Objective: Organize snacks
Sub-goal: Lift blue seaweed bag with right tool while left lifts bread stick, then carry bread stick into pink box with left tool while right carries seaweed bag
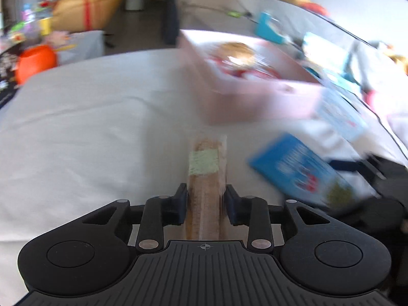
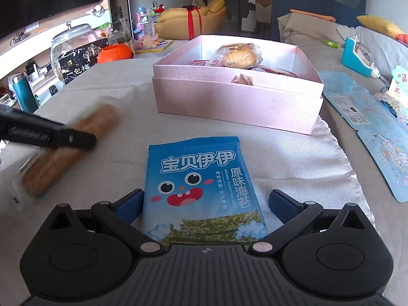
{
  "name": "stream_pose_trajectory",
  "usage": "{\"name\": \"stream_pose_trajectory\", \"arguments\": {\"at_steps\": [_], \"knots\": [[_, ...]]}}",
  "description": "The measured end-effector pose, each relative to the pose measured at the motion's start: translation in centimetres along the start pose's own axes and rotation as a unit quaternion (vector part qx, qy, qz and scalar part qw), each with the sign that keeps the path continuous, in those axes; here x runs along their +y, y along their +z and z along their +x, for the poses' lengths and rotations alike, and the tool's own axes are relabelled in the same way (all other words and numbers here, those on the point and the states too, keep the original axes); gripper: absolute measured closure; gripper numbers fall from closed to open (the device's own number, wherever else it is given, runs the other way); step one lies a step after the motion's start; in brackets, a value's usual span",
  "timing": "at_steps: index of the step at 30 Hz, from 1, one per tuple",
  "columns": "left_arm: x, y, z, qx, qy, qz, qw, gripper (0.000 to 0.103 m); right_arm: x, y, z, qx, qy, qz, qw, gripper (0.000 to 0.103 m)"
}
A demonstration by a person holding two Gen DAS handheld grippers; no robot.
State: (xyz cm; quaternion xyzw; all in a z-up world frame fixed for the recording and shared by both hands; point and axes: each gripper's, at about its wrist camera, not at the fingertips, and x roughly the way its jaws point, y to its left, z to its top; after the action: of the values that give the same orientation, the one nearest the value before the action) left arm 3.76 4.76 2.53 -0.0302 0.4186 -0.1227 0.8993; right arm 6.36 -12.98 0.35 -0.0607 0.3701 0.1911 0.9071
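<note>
My left gripper (image 1: 204, 199) is shut on a long brown biscuit pack (image 1: 205, 178) with a green label, held above the white tablecloth; it shows blurred in the right wrist view (image 2: 66, 148). An open pink box (image 2: 237, 97) with several snacks inside stands ahead, also in the left wrist view (image 1: 255, 86). A blue seaweed snack bag (image 2: 199, 186) lies flat on the cloth between the open fingers of my right gripper (image 2: 204, 204). The bag also shows in the left wrist view (image 1: 301, 170).
Blue sticker sheets (image 2: 369, 117) lie right of the box. A glass jar (image 2: 71, 48), an orange pumpkin container (image 2: 114, 52) and a teal bottle (image 2: 24, 91) stand at the far left. A teal toy (image 2: 357, 56) sits on the sofa.
</note>
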Motion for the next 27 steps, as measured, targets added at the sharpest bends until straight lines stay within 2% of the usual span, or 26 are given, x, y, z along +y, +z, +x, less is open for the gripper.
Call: {"name": "stream_pose_trajectory", "arguments": {"at_steps": [4,14,15,16,18,22,27], "knots": [[-1.8,-1.1,0.2,-0.001,0.027,0.031,0.9992,0.068,0.1,0.3,0.1,0.009,0.001,-0.006,1.000,0.000],[-1.7,-1.3,0.1,-0.008,0.029,0.030,0.9991,0.067,-0.6,1.5,0.8,0.026,0.028,-0.016,0.999,0.000],[-1.7,-1.2,0.2,-0.008,0.029,0.030,0.9991,0.067,-0.6,1.8,0.8,0.029,0.028,-0.013,0.999,0.007],[-1.7,-1.3,0.2,-0.008,0.029,0.030,0.9991,0.067,-0.8,2.0,0.7,0.028,0.025,-0.011,0.999,0.020],[-1.6,-1.3,0.2,-0.009,0.029,0.030,0.9991,0.067,-1.0,2.4,0.1,0.025,0.022,-0.014,0.999,0.020],[-1.6,-1.3,0.1,-0.011,0.029,0.024,0.9992,0.065,-1.9,3.0,-2.4,-0.006,0.027,-0.008,1.000,0.022],[-1.8,-1.9,-0.1,-0.018,0.028,0.036,0.9988,0.065,-3.0,3.2,-4.8,-0.039,-0.001,-0.010,0.999,0.022]]}}
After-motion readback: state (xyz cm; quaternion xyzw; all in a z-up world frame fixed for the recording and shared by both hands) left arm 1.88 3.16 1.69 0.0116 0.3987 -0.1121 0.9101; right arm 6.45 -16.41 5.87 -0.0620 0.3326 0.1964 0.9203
